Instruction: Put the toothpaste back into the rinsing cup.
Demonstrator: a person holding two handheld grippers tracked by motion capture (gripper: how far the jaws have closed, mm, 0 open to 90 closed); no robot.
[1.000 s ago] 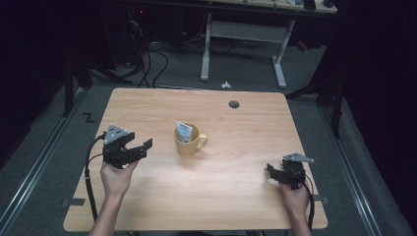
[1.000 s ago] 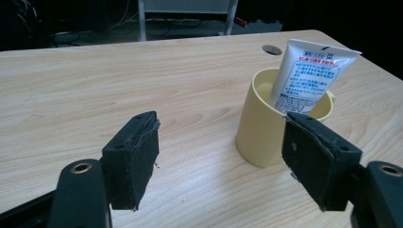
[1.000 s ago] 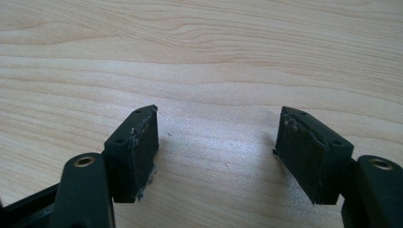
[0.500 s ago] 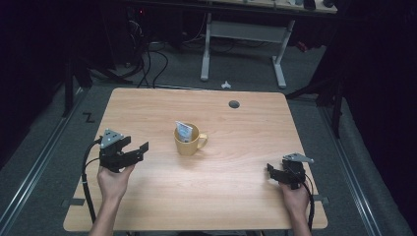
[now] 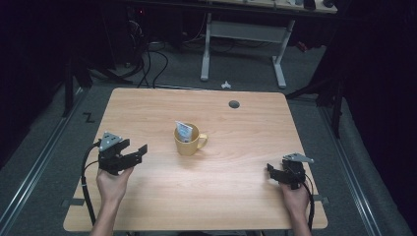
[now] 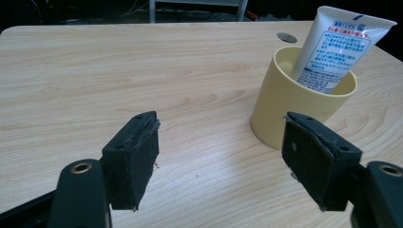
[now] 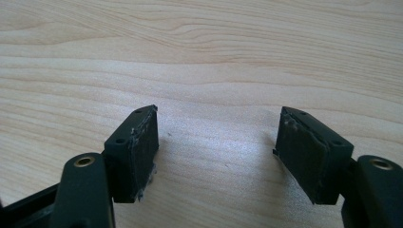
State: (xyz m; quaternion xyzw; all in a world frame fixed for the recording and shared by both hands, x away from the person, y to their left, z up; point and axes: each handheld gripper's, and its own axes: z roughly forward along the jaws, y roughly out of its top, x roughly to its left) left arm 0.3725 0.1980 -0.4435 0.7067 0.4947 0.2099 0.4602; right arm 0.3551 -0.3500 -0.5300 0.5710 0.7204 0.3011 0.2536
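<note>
Nearest the person's edge of the desk (image 5: 231, 201), the right gripper (image 5: 276, 173) sits low at the right side with its jaws spread and nothing between them; the right gripper view gives bare wood grain between its two black pads (image 7: 138, 152), whose rubber edges look frayed. The left gripper (image 5: 139, 153) is held a little farther in on the left side, jaws likewise spread wide and empty, angled toward the yellow mug (image 5: 188, 143) yet well apart from it. The mug stands near the middle of the desk, its handle turned to the right in the high view; in the left gripper view the handle is hidden behind the mug's body and the near right jaw covers part of its base. A white tube (image 6: 335, 45) stands in the mug, leaning against its rim. The left gripper view shows blue print on the tube, rows of small characters that look Japanese and a blue band near the top, too small to read; from the high view it is only a pale slip with a blue patch. Beyond the mug a round grey cable hole (image 5: 234, 104) lies near the far edge. Past the desk, the floor carries dark cables (image 5: 152, 59) and the white legs of another table (image 5: 241, 34), whose top is cut off by the frame.
</note>
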